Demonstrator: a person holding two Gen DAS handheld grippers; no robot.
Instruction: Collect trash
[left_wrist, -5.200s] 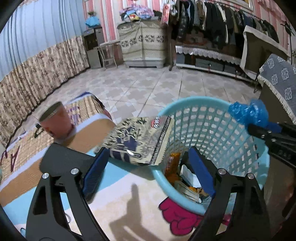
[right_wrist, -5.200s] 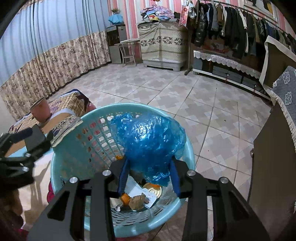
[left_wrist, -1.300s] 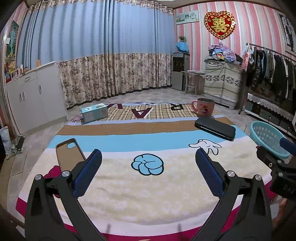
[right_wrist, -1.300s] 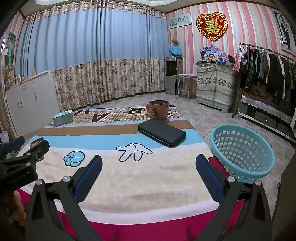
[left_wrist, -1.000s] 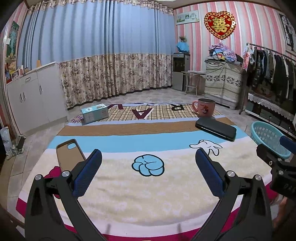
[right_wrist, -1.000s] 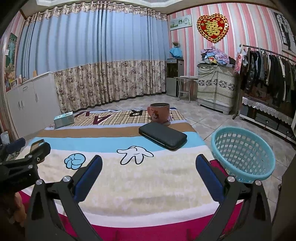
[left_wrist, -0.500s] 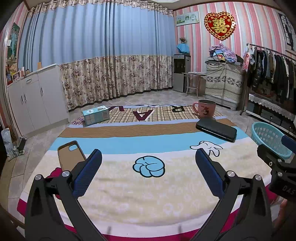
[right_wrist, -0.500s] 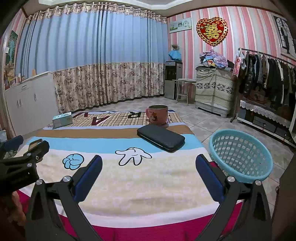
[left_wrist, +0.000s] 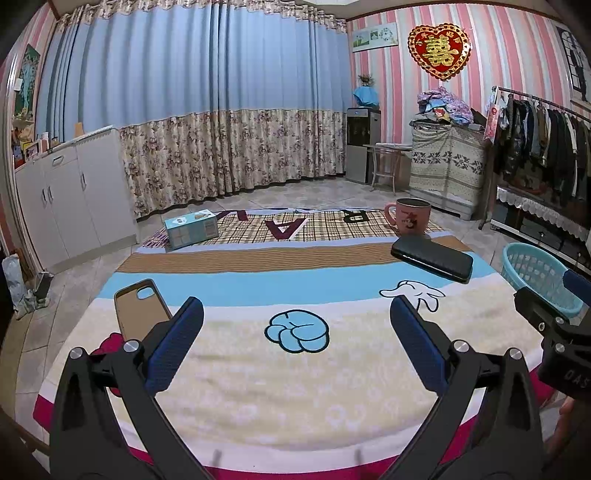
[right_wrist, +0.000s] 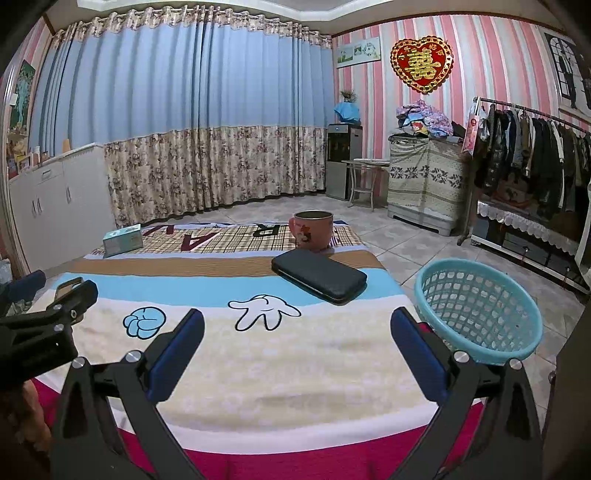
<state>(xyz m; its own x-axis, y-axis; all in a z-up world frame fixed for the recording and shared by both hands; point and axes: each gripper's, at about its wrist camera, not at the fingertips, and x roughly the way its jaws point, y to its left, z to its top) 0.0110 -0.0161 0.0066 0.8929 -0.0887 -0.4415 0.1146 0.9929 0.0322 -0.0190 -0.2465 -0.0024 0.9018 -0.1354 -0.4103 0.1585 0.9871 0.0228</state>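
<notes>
In the left wrist view, the left gripper (left_wrist: 295, 332) hangs above the near edge of a cartoon-print blanket (left_wrist: 295, 387), its blue-padded fingers (left_wrist: 173, 350) spread wide with nothing between them. On the blanket lie a brown phone case (left_wrist: 138, 312) at the left, a teal tissue box (left_wrist: 191, 229) at the far left, a pink mug (left_wrist: 408, 216) at the far right, and a black case (left_wrist: 432, 257) just in front of the mug. The turquoise laundry basket (left_wrist: 535, 277) stands on the floor off the blanket's right edge.

In the right wrist view, the right gripper (right_wrist: 295, 332) is likewise wide apart and empty. The basket (right_wrist: 480, 310) sits on the tiles just beside the blanket's right side; its contents are not visible. The left gripper (right_wrist: 48, 325) shows at the left edge.
</notes>
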